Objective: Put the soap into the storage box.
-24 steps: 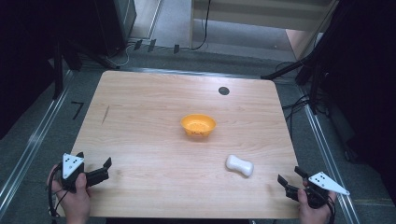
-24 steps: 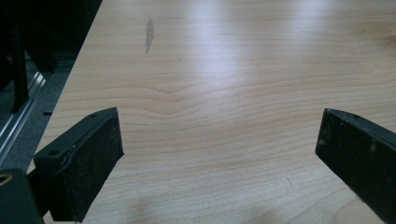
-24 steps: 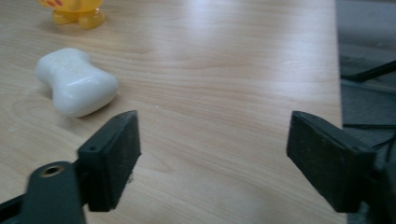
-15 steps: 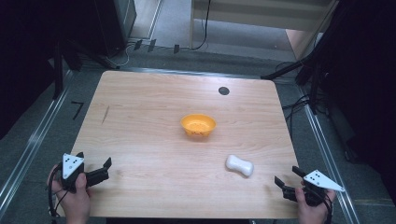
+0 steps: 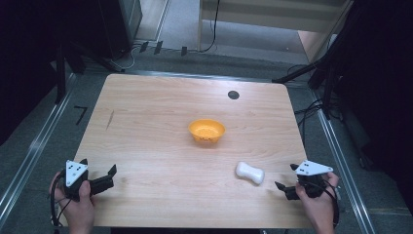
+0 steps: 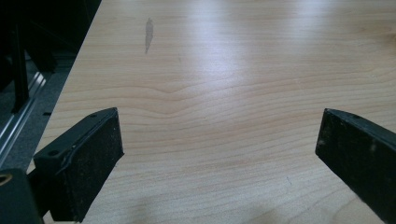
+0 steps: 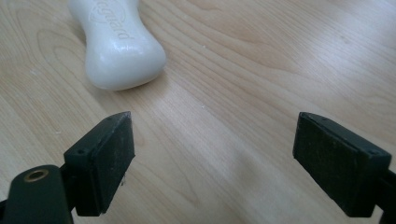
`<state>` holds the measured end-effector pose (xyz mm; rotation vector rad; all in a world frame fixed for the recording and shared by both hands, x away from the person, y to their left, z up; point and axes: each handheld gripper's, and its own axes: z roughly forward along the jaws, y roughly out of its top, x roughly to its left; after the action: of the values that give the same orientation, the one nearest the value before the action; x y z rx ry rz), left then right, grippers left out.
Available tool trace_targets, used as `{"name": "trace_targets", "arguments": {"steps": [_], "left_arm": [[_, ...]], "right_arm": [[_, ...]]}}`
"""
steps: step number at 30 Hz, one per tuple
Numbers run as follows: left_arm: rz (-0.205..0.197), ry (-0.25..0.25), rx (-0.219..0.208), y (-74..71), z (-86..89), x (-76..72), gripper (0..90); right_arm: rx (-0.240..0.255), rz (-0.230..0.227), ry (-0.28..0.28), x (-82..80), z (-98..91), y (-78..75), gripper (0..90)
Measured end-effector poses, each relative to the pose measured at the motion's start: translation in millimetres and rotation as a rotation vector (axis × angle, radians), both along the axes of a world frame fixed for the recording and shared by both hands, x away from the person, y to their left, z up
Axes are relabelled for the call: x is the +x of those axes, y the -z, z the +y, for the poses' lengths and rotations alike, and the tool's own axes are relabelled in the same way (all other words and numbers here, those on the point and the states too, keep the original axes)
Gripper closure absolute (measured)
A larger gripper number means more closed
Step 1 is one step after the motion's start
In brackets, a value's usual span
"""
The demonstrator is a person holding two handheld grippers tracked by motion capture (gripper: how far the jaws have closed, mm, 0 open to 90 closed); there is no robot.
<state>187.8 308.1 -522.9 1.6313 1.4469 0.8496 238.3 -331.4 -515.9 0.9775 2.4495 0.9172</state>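
At the near left corner of the wooden table (image 5: 160,112) the left gripper (image 5: 111,174) rests in the person's left hand (image 5: 78,207), low over the wood with its grey three-cornered plate on top; its jaws stand wide apart with nothing between them, and in the left gripper view bare pale grain runs between the two black pads (image 6: 100,154), with a thin dark smudge (image 6: 149,33) on the boards farther off. Toward the middle of the table sits a small orange bowl (image 5: 206,131), round and shallow, upright, well apart from both grippers. To the right of it and nearer the person lies the bar of white soap (image 5: 250,172) — a smooth, glossy lump pinched at the waist so that it swells at both ends, rather like a bone or a peanut, lying flat on the wood at a slant. In the right gripper view the soap (image 7: 116,44) shows raised lettering moulded along its top face and a soft sheen, its rounded end just ahead of the left-hand pad and clear of it. Just beside the soap, near the right edge, the right gripper (image 5: 287,178) sits in the person's right hand (image 5: 316,207) — released, jaws spread wide, nothing held, only bare wood between them. A small dark round disc (image 5: 233,94) lies set in the far part of the table.
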Motion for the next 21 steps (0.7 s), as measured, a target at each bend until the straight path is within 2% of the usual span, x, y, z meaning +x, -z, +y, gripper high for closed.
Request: {"name": "trace_targets", "arguments": {"steps": [5,11,18,21], "left_arm": [[0.003,0.0,0.004,-0.1,-0.1,0.0,1.2],[0.002,0.001,-0.003,-0.1,0.1,0.1,1.2],[0.004,0.003,-0.001,-0.1,0.1,0.3,1.2],[0.005,0.003,0.001,0.0,-0.1,0.5,1.2]], "right_arm": [[-0.094,0.049,-0.059,15.1,18.7,-8.9,5.1],[-0.163,0.11,-0.092,26.7,39.0,-14.7,1.7],[-0.206,0.203,-0.104,33.4,61.3,-19.1,0.0],[-0.22,0.221,-0.117,35.6,70.5,-22.2,0.0]]}}
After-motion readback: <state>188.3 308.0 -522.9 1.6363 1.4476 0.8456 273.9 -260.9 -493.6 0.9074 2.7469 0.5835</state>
